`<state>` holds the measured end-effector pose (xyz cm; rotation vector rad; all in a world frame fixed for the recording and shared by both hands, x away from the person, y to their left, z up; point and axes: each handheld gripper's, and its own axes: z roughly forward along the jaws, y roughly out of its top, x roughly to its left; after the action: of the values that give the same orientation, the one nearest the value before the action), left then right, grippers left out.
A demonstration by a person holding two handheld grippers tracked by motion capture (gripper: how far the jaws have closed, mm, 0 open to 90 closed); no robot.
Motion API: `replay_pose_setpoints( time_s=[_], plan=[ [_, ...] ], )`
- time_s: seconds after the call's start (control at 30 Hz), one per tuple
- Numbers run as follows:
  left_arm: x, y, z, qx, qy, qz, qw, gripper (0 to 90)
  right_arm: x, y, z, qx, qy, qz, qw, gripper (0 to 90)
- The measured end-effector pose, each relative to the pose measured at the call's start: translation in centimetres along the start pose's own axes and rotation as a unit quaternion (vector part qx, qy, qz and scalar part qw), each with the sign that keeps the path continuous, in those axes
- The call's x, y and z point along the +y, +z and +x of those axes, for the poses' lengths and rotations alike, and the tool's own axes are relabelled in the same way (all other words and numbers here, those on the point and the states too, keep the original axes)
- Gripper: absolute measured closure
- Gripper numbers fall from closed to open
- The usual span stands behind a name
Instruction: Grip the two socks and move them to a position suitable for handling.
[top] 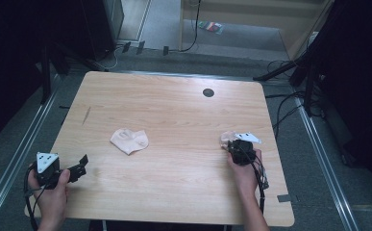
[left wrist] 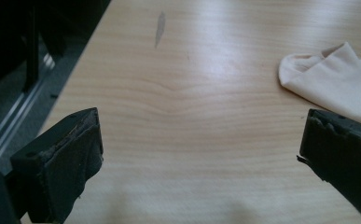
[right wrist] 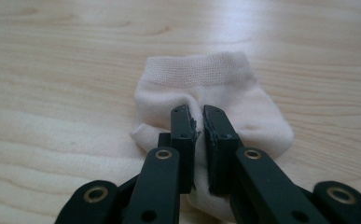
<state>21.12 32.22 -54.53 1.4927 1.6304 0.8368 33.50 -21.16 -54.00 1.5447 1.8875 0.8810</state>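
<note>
At the right near part of the bench [top: 174, 192], the right tongs [right wrist: 197, 116] are clenched on a pale sock [right wrist: 215, 88], pinching a fold of fabric near its middle while the sock lies flat on the wood with its ribbed cuff pointing away. From above, those tongs [top: 235, 144] sit on top of that sock [top: 228, 137], with the hand behind them toward the near edge. A second sock [top: 130, 140] lies loosely folded near the middle of the bench, well apart from the first, to its left. The left tongs [top: 80, 166] hover at the near left corner, released, jaws spread wide with nothing between them; their own view has the second sock [left wrist: 336, 84] off to the far right, untouched.

By my reading, the work of bringing the two socks together is at an early stage: one sock is gripped but not yet lifted, the other has not been reached for, and pairing or folding is left to do.
</note>
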Motion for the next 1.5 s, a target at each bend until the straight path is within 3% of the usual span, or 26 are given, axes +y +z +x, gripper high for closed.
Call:
replay_pose_setpoints(
  time_s=[0.03, 0.07, 0.1, 0.17, 0.2, 0.23, 0.27, 0.3, 0.33, 0.37, 0.4, 0.43, 0.63, 0.73, 0.8, 0.9, 0.93, 0.97, 1.1, 1.13, 1.3, 1.33, 1.37, 1.4, 1.43, 1.5],
  plan=[
    [0.2, -0.6, -1.2, 0.008, 0.022, -0.003, 0.9997, 0.0, 0.3, -0.8, 0.4, 0.007, 0.009, -0.017, 0.9998, 85.2],
    [0.5, -0.9, -1.9, 0.001, 0.033, -0.010, 0.9994, 0.0, 0.5, -1.2, 0.6, 0.012, 0.008, -0.025, 0.9996, 85.2],
    [0.5, -0.9, -1.9, 0.001, 0.033, -0.010, 0.9994, 0.0, 0.5, -1.2, 0.6, 0.012, 0.008, -0.025, 0.9996, 85.2],
    [1.2, -1.7, -3.9, -0.014, 0.058, -0.025, 0.9979, 0.0, 1.4, -3.1, 2.1, 0.023, 0.004, -0.041, 0.9989, 85.2],
    [1.2, -1.7, -3.9, -0.014, 0.058, -0.025, 0.9979, 0.0, 1.4, -3.1, 2.1, 0.023, 0.004, -0.041, 0.9989, 85.2],
    [1.5, -1.9, -4.9, -0.021, 0.072, -0.031, 0.9967, 0.0, 1.8, -4.3, 3.0, 0.030, 0.006, -0.046, 0.9985, 85.2],
    [1.7, -2.0, -5.5, -0.025, 0.078, -0.034, 0.9961, 0.0, 1.8, -4.3, 3.0, 0.030, 0.006, -0.046, 0.9985, 85.2],
    [2.0, -2.1, -6.9, -0.040, 0.095, -0.034, 0.9941, 0.0, 2.1, -5.3, 3.8, 0.035, 0.004, -0.052, 0.9980, 85.1],
    [2.0, -2.1, -6.9, -0.040, 0.095, -0.034, 0.9941, 0.0, 2.2, -5.8, 4.2, 0.039, 0.001, -0.056, 0.9977, 85.1],
    [2.3, -2.2, -8.3, -0.051, 0.111, -0.037, 0.9918, 0.0, 2.3, -6.5, 4.8, 0.042, -0.001, -0.060, 0.9973, 85.1],
    [2.3, -2.2, -8.3, -0.051, 0.111, -0.037, 0.9918, 0.0, 2.3, -6.5, 4.8, 0.042, -0.001, -0.060, 0.9973, 85.1],
    [2.7, -2.1, -9.6, -0.064, 0.119, -0.039, 0.9900, 0.0, 2.4, -7.3, 5.8, 0.047, -0.004, -0.067, 0.9967, 85.1],
    [4.0, -1.7, -13.4, -0.101, 0.113, -0.051, 0.9871, 0.0, 3.2, -8.7, 8.4, 0.067, -0.007, -0.076, 0.9948, 85.0],
    [4.3, -1.5, -14.7, -0.113, 0.112, -0.055, 0.9857, 0.0, 3.4, -8.9, 9.4, 0.067, -0.013, -0.076, 0.9947, 84.9],
    [4.3, -1.3, -16.0, -0.130, 0.111, -0.056, 0.9836, 0.0, 3.1, -9.2, 11.1, 0.079, -0.015, -0.072, 0.9941, 84.6],
    [4.0, -1.1, -16.5, -0.141, 0.115, -0.052, 0.9820, 0.0, 2.0, -9.3, 12.9, 0.084, -0.030, -0.063, 0.9940, 84.3],
    [3.8, -1.1, -16.6, -0.142, 0.120, -0.051, 0.9813, 0.0, 2.0, -9.3, 12.9, 0.084, -0.030, -0.063, 0.9940, 84.3],
    [3.2, -1.1, -16.6, -0.146, 0.122, -0.047, 0.9806, 0.0, 0.8, -9.1, 14.1, 0.093, -0.037, -0.050, 0.9937, 84.2],
    [2.3, -1.1, -16.1, -0.151, 0.123, -0.042, 0.9799, 0.0, -0.9, -8.7, 15.3, 0.100, -0.038, -0.031, 0.9937, 84.0],
    [1.5, -1.1, -15.7, -0.152, 0.126, -0.037, 0.9797, 0.0, -2.2, -8.4, 16.1, 0.099, -0.040, -0.021, 0.9941, 84.0],
    [0.7, -0.7, -15.2, -0.160, 0.115, -0.019, 0.9802, 0.0, -4.7, -7.7, 17.9, 0.087, -0.038, -0.001, 0.9955, 83.9],
    [0.7, -0.7, -15.3, -0.161, 0.115, -0.019, 0.9800, 0.0, -4.9, -7.6, 18.1, 0.085, -0.034, 0.000, 0.9958, 81.6],
    [0.7, -0.6, -15.3, -0.163, 0.116, -0.018, 0.9796, 0.0, -5.1, -7.5, 18.3, 0.091, -0.027, -0.002, 0.9955, 72.4],
    [0.7, -0.6, -15.3, -0.163, 0.116, -0.018, 0.9796, 0.0, -5.1, -7.5, 18.3, 0.091, -0.027, -0.002, 0.9955, 72.4],
    [0.7, -0.5, -15.3, -0.164, 0.116, -0.018, 0.9794, 0.0, -5.1, -7.5, 18.4, 0.124, -0.014, 0.008, 0.9921, 49.7],
    [0.7, -0.5, -15.1, -0.164, 0.117, -0.017, 0.9793, 0.0, -4.9, -7.6, 18.1, 0.133, -0.012, 0.007, 0.9910, 46.1]
  ],
)
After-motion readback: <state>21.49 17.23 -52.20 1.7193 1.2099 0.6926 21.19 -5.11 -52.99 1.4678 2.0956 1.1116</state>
